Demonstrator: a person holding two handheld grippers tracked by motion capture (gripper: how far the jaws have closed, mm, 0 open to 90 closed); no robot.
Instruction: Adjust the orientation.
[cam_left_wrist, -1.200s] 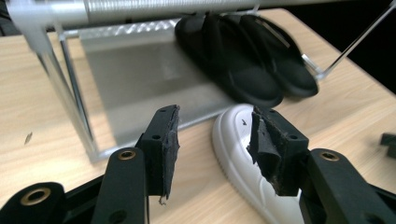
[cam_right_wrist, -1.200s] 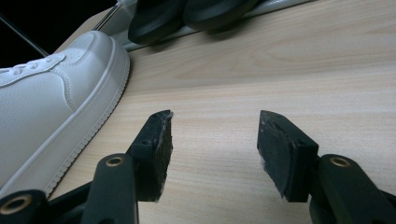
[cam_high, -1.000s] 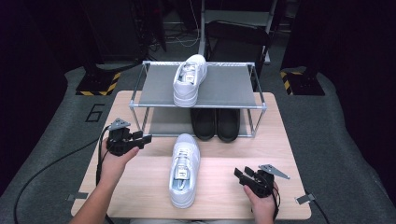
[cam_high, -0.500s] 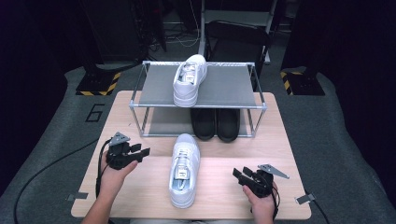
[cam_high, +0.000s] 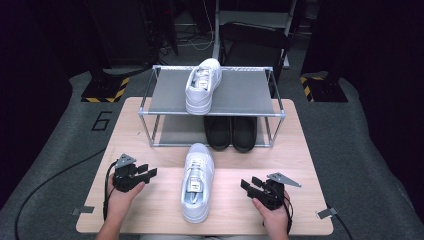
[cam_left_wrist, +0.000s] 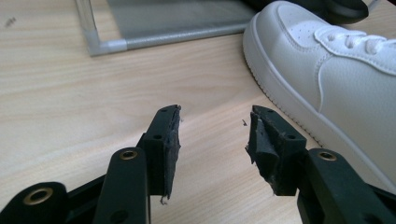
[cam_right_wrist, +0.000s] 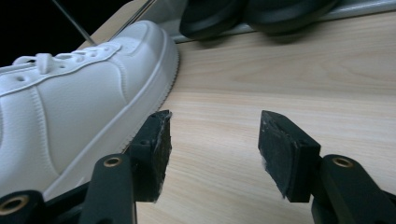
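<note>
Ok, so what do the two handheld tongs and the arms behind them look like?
Both tongs, left and right, are black, each topped by a grey three-cornered plate and trailing a black cable. Their jaws carry worn, ragged dark pads and brass-coloured rivets. The forearms look bare, with no sleeves in sight.

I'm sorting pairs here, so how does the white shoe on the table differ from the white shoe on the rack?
The white shoe on the table lies on the wooden table between both open grippers; the white shoe on the rack sits on the rack's top shelf, above the black shoes. The table shoe lies straight; the rack shoe is angled, its end overhanging the front rail. Both are white lace-up sneakers.
</note>
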